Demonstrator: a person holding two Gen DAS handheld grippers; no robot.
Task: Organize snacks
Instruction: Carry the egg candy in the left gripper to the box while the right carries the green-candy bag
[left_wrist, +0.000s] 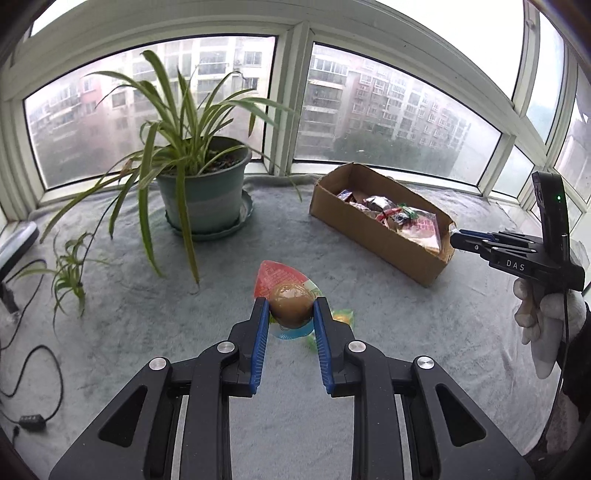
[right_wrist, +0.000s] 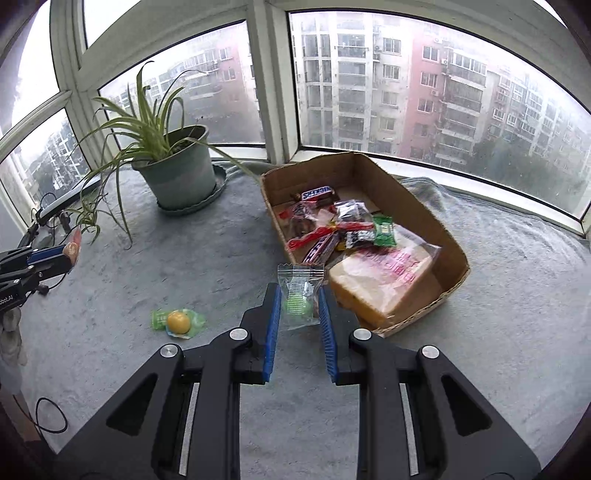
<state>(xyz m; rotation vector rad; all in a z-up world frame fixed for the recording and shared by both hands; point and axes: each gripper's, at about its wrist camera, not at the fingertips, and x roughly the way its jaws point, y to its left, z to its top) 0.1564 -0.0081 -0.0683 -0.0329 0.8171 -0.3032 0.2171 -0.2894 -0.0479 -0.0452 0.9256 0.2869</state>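
My left gripper (left_wrist: 290, 308) is shut on a packed brown egg snack (left_wrist: 290, 304) with a red wrapper end, held above the grey cloth. My right gripper (right_wrist: 297, 293) is shut on a small clear packet with green candy (right_wrist: 300, 299), just left of the near end of the cardboard box (right_wrist: 456, 254). That box holds several snack packs, chocolate bars and a wrapped pink-printed cake (right_wrist: 384, 275). A green-wrapped yellow snack (right_wrist: 178, 322) lies on the cloth left of my right gripper. In the left wrist view the box (left_wrist: 373, 236) stands at the right, with the right gripper (left_wrist: 456, 239) at its near end.
A potted spider plant (left_wrist: 201, 184) on a saucer stands at the back left, its leaves hanging over the cloth. Black cables (left_wrist: 35, 369) and a small controller lie at the far left. Window frames (left_wrist: 291, 110) bound the back. A gloved hand (left_wrist: 543, 325) holds the right gripper.
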